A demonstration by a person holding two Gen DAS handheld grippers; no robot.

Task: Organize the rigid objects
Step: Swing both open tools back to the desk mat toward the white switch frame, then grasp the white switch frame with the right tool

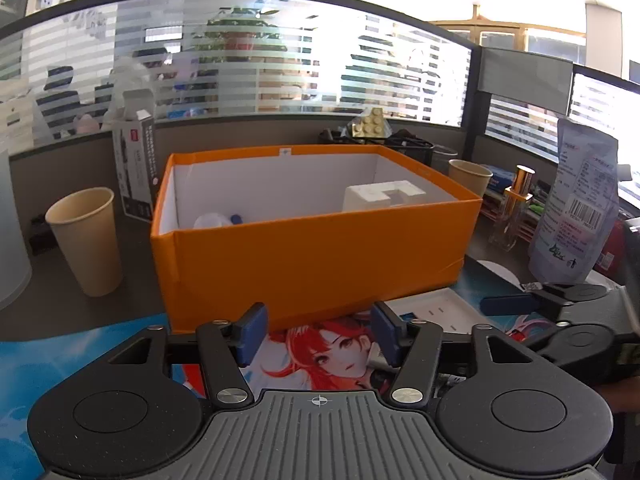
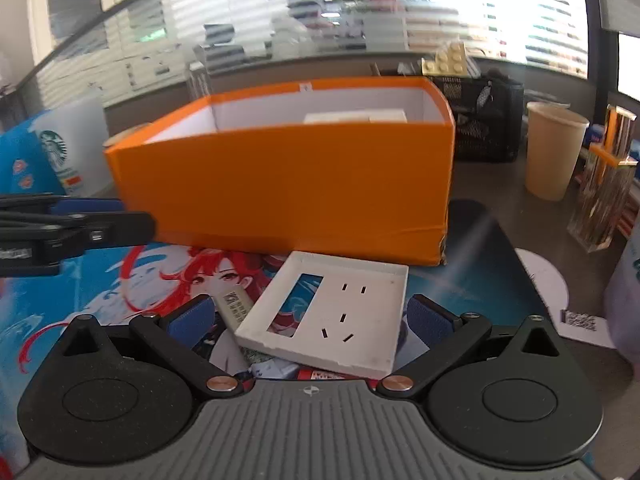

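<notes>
- Your right claw (image 2: 308,316) is wide open and holds nothing; the white socket plate (image 2: 332,312) lies flat on the picture mat (image 2: 100,280), between the two blue pads and partly on top of a small grey stick (image 2: 236,306)
- Your left claw (image 1: 316,334) is half open and empty too; only the mat shows between its pads, just in front of the orange box (image 1: 312,248)
- The box stands open on the worktop; inside it you can see a white foam block (image 1: 382,196) and something small with a blue cap (image 1: 236,219) in the near left corner
- The plate is thin and lies flat, so the pads may slide over its edge and miss it, or tip it up and flip it away
- If you close too low, you may pinch the grey stick along with the plate, or push the mat into a bump
- The box wall is high and close behind the plate; I think a lifted plate could bump the wall if you do not raise it enough
- The foam block already fills the far right corner, so the plate may land crooked on it
- Your two claws are near each other, so they could knock together
- Around you stand a paper cup (image 1: 86,240) on the left, another paper cup (image 2: 554,150) on the right, a clear bottle with a gold top (image 1: 516,208), a printed pouch (image 1: 576,204) and a black mesh basket (image 2: 486,120); a wide swing could tip the cups or the bottle
</notes>
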